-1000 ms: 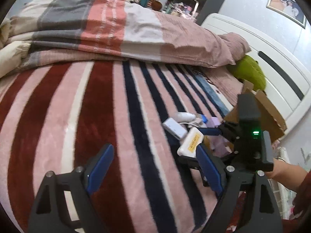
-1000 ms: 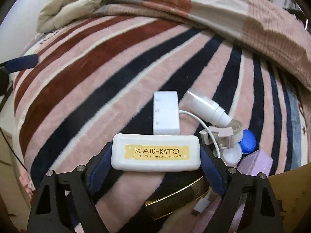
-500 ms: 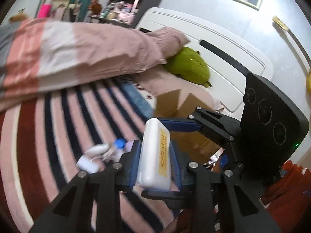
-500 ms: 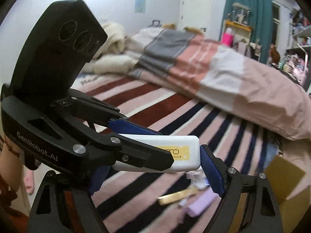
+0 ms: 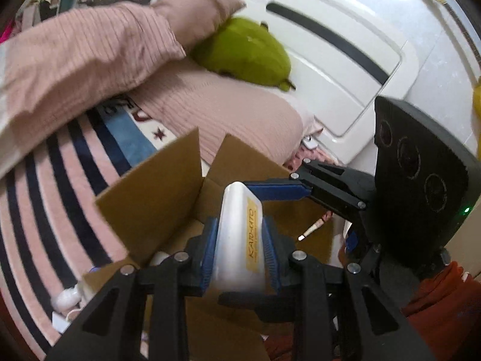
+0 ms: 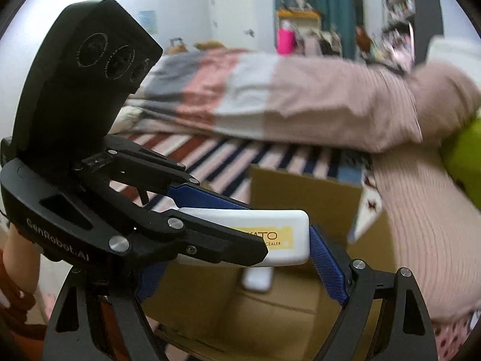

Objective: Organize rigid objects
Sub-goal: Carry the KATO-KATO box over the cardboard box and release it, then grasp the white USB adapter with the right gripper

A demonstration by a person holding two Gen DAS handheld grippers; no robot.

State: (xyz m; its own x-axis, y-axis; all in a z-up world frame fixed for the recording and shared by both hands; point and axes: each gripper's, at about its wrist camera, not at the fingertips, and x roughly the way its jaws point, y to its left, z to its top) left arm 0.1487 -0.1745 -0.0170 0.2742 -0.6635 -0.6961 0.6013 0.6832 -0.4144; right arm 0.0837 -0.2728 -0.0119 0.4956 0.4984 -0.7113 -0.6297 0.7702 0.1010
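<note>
A white KATO-KATO case (image 5: 239, 234) with a yellow label is held in the air over an open cardboard box (image 5: 156, 186) on the striped bed. My left gripper (image 5: 237, 251) is shut on its narrow sides. My right gripper (image 6: 240, 266) spans the case (image 6: 272, 237) along its length; whether its pads still press the ends I cannot tell. In the left wrist view the right gripper reaches in from the right. A small stick-like item (image 5: 311, 229) and a white item (image 6: 258, 279) lie inside the box (image 6: 303, 198).
A pink duvet (image 5: 90, 51), a green plush (image 5: 243, 52) and the white headboard (image 5: 339, 63) lie beyond the box. Small white items (image 5: 67, 299) lie on the striped blanket (image 5: 57, 180) left of the box.
Both grippers have carried the case from above the blanket to over the open box. The left gripper, open a second ago, closed on the case half a second ago and stays shut.
</note>
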